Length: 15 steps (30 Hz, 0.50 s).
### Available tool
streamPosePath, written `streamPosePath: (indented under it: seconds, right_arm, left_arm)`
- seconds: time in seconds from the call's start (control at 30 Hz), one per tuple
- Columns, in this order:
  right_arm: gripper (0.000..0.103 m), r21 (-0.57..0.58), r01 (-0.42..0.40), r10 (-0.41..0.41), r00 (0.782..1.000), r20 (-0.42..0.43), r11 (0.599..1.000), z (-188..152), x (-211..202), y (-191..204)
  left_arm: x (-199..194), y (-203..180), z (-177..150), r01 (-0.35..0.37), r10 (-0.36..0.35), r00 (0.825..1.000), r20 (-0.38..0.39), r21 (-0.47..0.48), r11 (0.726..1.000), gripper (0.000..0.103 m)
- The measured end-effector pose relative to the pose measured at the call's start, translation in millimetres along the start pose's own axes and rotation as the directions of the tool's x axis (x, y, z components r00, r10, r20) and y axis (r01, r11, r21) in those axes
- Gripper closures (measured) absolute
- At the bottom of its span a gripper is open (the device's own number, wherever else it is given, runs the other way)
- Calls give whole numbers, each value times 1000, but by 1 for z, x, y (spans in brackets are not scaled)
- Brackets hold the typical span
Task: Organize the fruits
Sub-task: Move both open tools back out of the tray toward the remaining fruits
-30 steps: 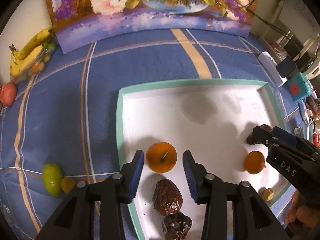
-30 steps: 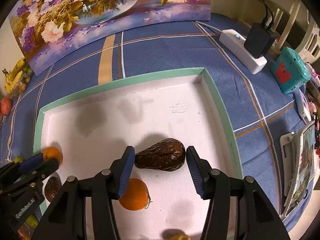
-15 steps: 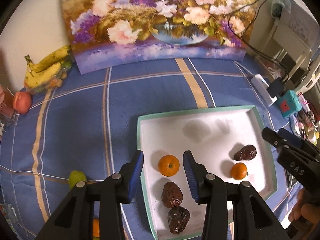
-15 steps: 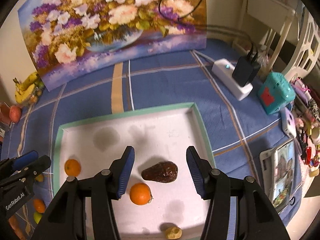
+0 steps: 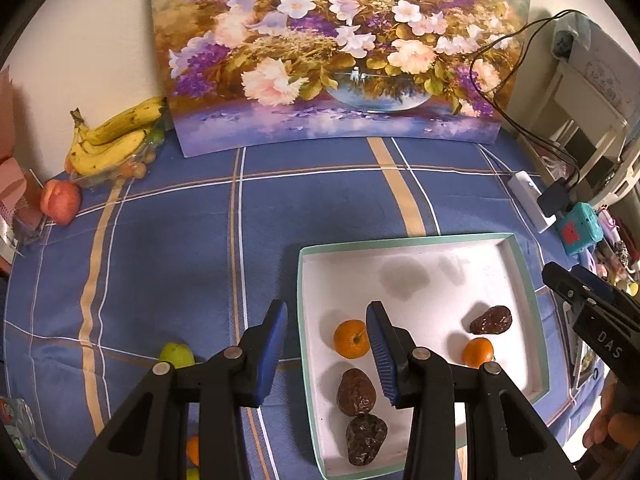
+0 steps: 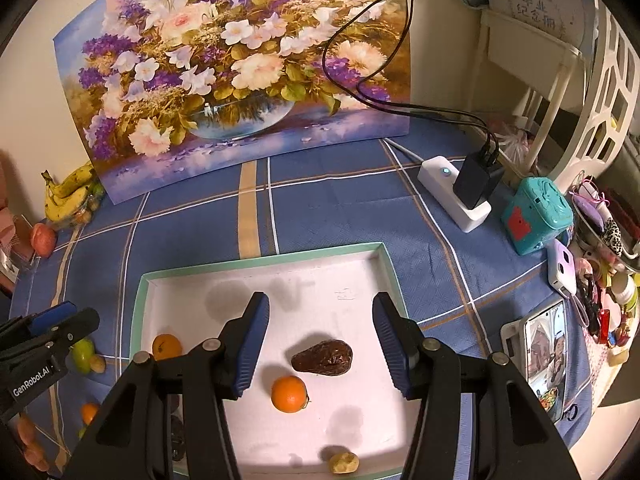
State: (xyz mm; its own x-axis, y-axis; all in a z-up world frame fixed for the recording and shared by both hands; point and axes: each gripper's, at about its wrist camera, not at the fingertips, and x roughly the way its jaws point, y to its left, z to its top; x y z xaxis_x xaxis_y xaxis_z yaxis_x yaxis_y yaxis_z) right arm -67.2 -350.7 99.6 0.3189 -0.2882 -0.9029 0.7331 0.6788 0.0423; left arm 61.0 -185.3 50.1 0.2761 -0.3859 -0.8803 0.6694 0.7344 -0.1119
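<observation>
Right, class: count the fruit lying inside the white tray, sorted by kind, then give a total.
Oranges: 2
Dark brown wrinkled fruits: 3
Small yellowish fruit: 1
Total in the tray: 6

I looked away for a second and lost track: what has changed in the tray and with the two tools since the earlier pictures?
Both tools have risen away from the tray: the left tool from above an orange, the right tool from around the dark avocado. Both stay open and empty; nothing was gripped or released. The fruits in the tray lie as before.
</observation>
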Motion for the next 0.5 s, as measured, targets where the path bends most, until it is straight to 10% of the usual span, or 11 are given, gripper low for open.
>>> streamPosePath:
  seconds: [0.5]
  right_arm:
    - [28,-26,-1,0,999,-45,1000,-8,17,7]
  left_arm:
    - [16,13,-2,-94,93,995,-37,-25,995,12]
